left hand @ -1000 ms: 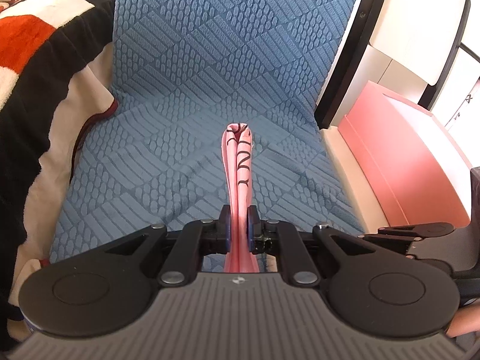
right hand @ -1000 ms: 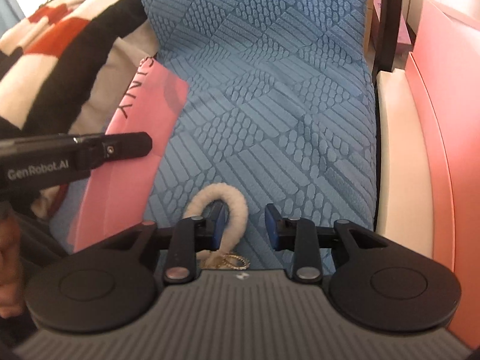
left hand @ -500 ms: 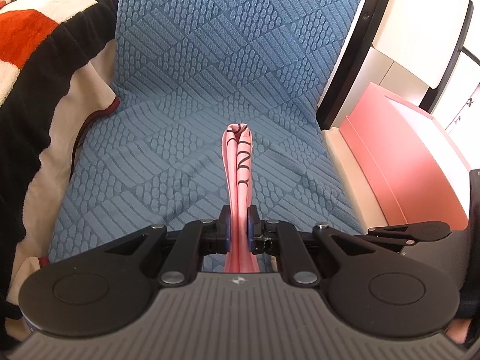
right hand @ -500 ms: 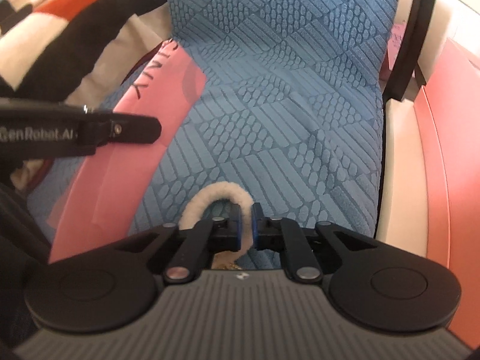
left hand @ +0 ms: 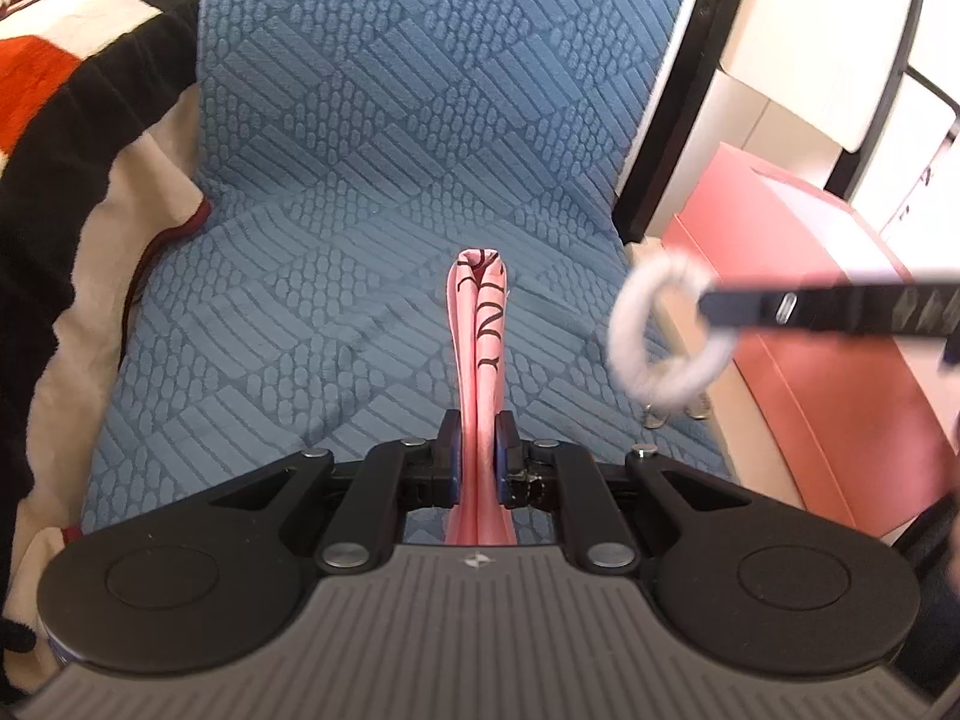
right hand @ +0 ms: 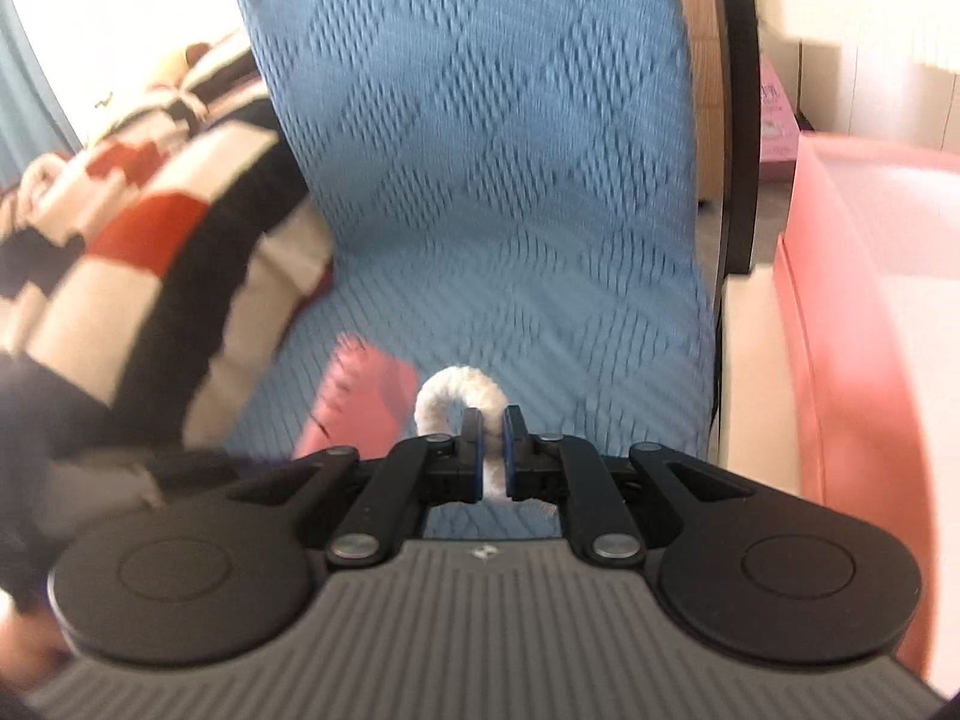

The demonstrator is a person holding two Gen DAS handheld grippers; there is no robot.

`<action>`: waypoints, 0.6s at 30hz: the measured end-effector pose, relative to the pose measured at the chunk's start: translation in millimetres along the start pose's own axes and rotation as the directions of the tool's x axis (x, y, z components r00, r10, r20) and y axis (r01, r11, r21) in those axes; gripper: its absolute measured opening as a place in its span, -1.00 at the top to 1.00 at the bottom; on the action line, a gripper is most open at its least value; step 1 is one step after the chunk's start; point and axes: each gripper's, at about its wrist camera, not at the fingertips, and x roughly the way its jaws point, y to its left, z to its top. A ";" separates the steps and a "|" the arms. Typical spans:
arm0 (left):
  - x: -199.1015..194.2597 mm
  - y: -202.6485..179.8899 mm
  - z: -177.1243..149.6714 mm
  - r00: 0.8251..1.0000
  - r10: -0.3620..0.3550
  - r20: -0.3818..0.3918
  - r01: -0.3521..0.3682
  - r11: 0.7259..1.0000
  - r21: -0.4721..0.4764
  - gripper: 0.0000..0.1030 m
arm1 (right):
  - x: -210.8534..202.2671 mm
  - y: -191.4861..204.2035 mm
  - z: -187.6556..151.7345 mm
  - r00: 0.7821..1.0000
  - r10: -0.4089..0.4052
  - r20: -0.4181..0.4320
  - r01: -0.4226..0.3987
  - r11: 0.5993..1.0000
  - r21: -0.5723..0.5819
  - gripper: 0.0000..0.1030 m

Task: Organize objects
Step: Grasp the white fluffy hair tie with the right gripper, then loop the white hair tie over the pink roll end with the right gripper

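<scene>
The right tongs (right hand: 492, 450) are now clamping the fluffy white ring (right hand: 459, 396), where a second ago they were standing open around it as it lay on the blue cover (left hand: 372, 180). They have closed and are lifting: in the left view the ring (left hand: 666, 330) is hanging in the air off the tong tip, above the cover's right edge and in front of the pink box (left hand: 840, 360), with small metal rings (left hand: 675, 411) dangling beneath it. The right view is blurring with the motion. So the pick-up looks done, and carrying the ring to wherever it belongs is likely the step under way, perhaps into the pink bag.

The left tongs (left hand: 477, 450) are holding as before, pinching the edge of the pink bag (left hand: 480, 330) in a narrow grip, unmoved over the cover.

Dark lettering is running along the bag; only fragments such as "IN" are readable here, edge-on. No other writing is legible in either view.
</scene>
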 end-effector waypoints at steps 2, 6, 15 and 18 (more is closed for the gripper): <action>3.6 -5.1 -0.7 1.000 -0.001 -0.005 0.002 1.000 0.022 0.75 | -7.6 -1.7 9.0 0.999 0.022 0.025 -0.022 1.000 -0.004 0.82; 13.0 -16.8 -3.2 1.000 0.004 -0.019 -0.003 0.997 0.077 0.75 | -13.6 -7.2 14.2 0.997 0.042 0.064 -0.040 0.999 -0.023 0.82; 35.4 -37.0 -9.7 0.999 0.020 -0.050 -0.011 0.986 0.165 0.75 | 20.4 -17.0 17.6 0.985 0.170 0.032 -0.172 0.982 0.074 0.82; 39.1 -36.1 -9.1 0.998 0.017 -0.056 -0.008 0.987 0.159 0.75 | 31.8 -25.6 20.3 0.972 0.234 0.016 -0.234 0.960 0.157 0.82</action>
